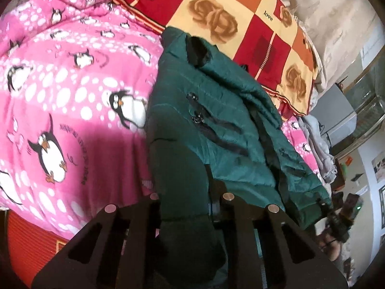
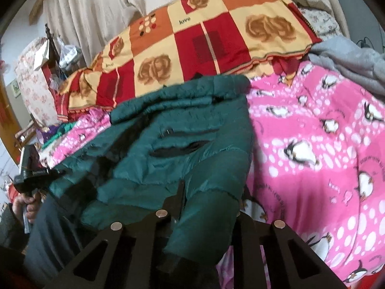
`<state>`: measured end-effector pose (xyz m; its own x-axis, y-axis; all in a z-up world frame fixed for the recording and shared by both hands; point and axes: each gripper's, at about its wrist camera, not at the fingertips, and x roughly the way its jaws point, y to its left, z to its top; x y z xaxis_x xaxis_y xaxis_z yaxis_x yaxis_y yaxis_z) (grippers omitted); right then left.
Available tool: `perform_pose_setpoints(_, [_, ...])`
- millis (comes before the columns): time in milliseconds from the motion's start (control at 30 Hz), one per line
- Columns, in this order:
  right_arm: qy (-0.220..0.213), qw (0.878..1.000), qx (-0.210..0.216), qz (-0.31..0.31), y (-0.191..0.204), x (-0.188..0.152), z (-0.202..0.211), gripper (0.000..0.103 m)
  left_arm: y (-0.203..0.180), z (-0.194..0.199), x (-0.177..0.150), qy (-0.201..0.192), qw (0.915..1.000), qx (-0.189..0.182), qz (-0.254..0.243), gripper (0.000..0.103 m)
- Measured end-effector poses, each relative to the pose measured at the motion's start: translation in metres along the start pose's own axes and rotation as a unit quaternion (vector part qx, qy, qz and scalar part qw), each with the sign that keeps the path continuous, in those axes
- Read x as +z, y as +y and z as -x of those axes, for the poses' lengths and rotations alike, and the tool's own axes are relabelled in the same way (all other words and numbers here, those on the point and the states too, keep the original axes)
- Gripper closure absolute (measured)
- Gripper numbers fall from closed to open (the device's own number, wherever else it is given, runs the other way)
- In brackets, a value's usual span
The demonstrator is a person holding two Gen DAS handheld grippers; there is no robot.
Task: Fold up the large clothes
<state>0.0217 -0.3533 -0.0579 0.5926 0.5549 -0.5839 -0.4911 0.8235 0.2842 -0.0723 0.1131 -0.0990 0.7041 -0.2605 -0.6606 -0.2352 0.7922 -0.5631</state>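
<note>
- A dark green quilted puffer jacket with black zip pockets lies crumpled on a bed, across a pink fleece blanket printed with penguins and white dots.
- The jacket's far end reaches a red, orange and cream patchwork quilt with brown rose prints, which lies along the far edge of the bed; the word "love" shows on one cream square.
- The left gripper pinches a thick fold of the green jacket: fabric fills the gap between its two black fingers and bulges out toward the camera.
- The right gripper also clamps the jacket, at a padded hem or cuff end that hangs down between its fingers, near the bed's near edge.
- In the right wrist view the left gripper shows at the left side of the jacket, held in a person's hand.
- A grey garment lies heaped at the blanket's far right corner, touching the patchwork quilt.
- A pale cream curtain hangs behind the bed.
</note>
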Motion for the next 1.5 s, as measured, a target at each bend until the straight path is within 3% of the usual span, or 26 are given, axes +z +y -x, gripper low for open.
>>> perform_pose_setpoints(100, [0.008, 0.999, -0.007, 0.034, 0.01, 0.019, 0.01, 0.088, -0.007, 0.004, 0.006, -0.004, 1.0, -0.002, -0.006, 0.088])
perform_pose_setpoints(233, [0.0, 0.999, -0.006, 0.034, 0.012, 0.025, 0.013, 0.088, -0.011, 0.005, 0.009, -0.009, 0.9999, -0.006, 0.006, 0.088])
perform_pose_setpoints(367, [-0.019, 0.999, -0.012, 0.038, 0.014, 0.015, 0.012, 0.088, -0.005, 0.002, 0.007, -0.005, 0.9995, 0.001, 0.031, 0.087])
perform_pose_setpoints(533, [0.012, 1.0, -0.016, 0.0, 0.007, 0.006, -0.001, 0.088, -0.004, 0.002, 0.001, -0.007, 0.9994, 0.017, 0.028, 0.087])
perform_pose_setpoints(733, [0.018, 0.999, -0.041, 0.012, 0.009, 0.002, -0.002, 0.088, -0.005, 0.006, -0.008, -0.024, 0.9988, 0.041, 0.009, 0.087])
perform_pose_setpoints(967, [0.019, 0.998, -0.052, -0.006, 0.003, -0.005, 0.001, 0.089, 0.0, 0.015, -0.017, -0.032, 0.9986, 0.04, 0.015, 0.088])
perform_pose_setpoints(1167, [-0.004, 0.997, -0.064, 0.046, 0.018, -0.009, 0.012, 0.092, -0.001, 0.019, -0.018, -0.037, 0.9983, 0.045, 0.007, 0.089])
perform_pose_setpoints(1500, [0.02, 0.997, -0.067, 0.042, 0.005, -0.019, -0.002, 0.092, -0.008, 0.003, -0.019, -0.031, 0.9951, 0.092, -0.019, 0.084])
